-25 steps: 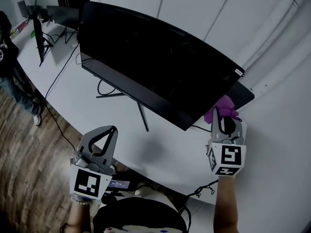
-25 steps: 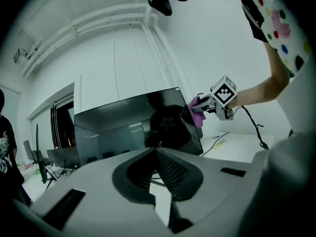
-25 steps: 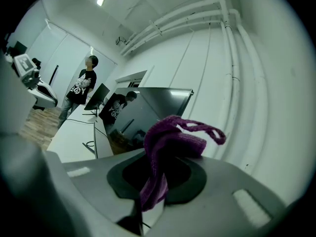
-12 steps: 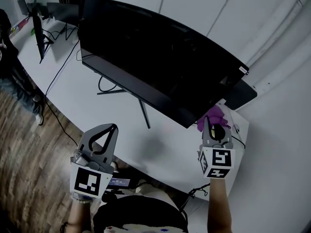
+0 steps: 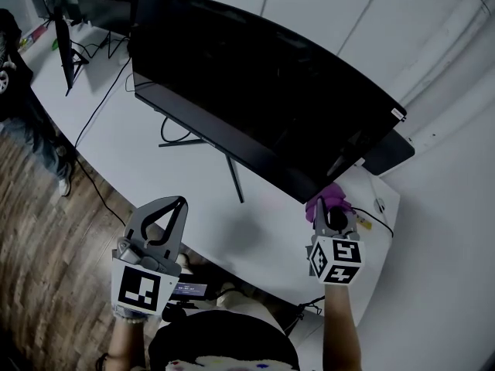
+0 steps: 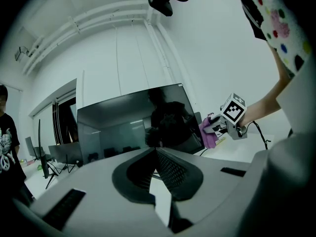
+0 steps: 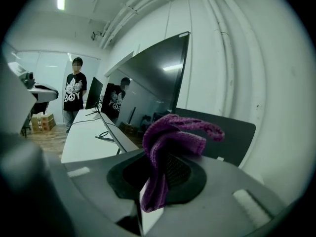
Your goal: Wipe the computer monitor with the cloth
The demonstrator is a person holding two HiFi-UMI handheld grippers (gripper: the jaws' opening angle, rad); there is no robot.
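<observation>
My right gripper (image 5: 331, 215) is clamped on the purple cloth (image 5: 323, 199), just below the monitor's (image 5: 255, 91) lower right corner, near the desk's (image 5: 116, 141) right end. Bare desk lies before the screen. The monitor's length runs from far left to near right, with the screen facing me. My left gripper (image 5: 176, 207) is pinched closed on nothing at the desk's near edge.

The only readable print is on the black T-shirt (image 7: 74, 94) of a person standing past the far left end of the monitor (image 7: 153, 83): large pale letters that look like "BOY". A small white label (image 5: 399, 114) at the monitor's upper right corner is too small to read. The marker cubes (image 5: 336, 260) (image 5: 141, 292) in front of the monitor carry only black-and-white squares.
</observation>
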